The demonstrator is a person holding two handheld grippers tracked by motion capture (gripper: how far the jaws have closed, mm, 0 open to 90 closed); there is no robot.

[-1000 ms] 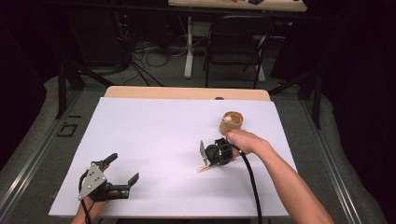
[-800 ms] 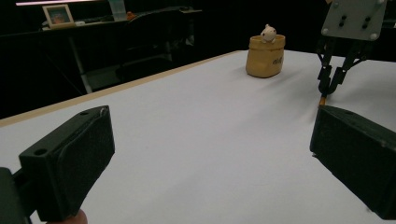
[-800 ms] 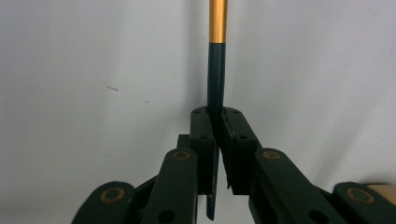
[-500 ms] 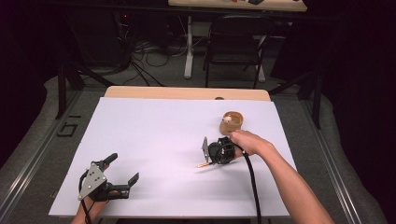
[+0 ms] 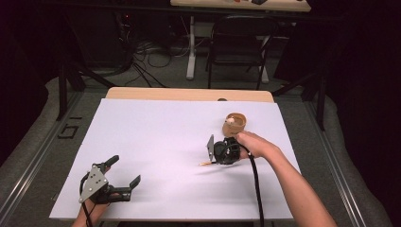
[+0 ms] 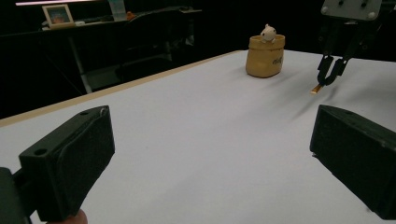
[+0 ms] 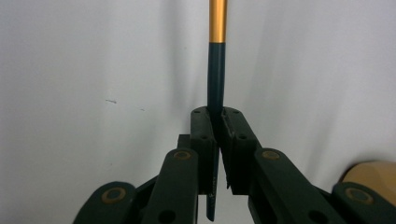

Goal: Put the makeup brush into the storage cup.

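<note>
1. While the right gripper (image 5: 211,152) pinches a dark pencil (image 7: 216,84) with a gold band between its jaws, the pickup looks done; dropping it into the tan pot (image 5: 234,124) is probably what remains.
2. Pencil and gripper hang just in front of the pot, above the table (image 5: 156,137).
3. Well apart from the pot, the left gripper (image 5: 124,176) rests with jaws spread, holding nothing.
4. From the left gripper view, a small figure (image 6: 267,32) peeks from the pot; the right gripper view gives the pinch close up.
</note>
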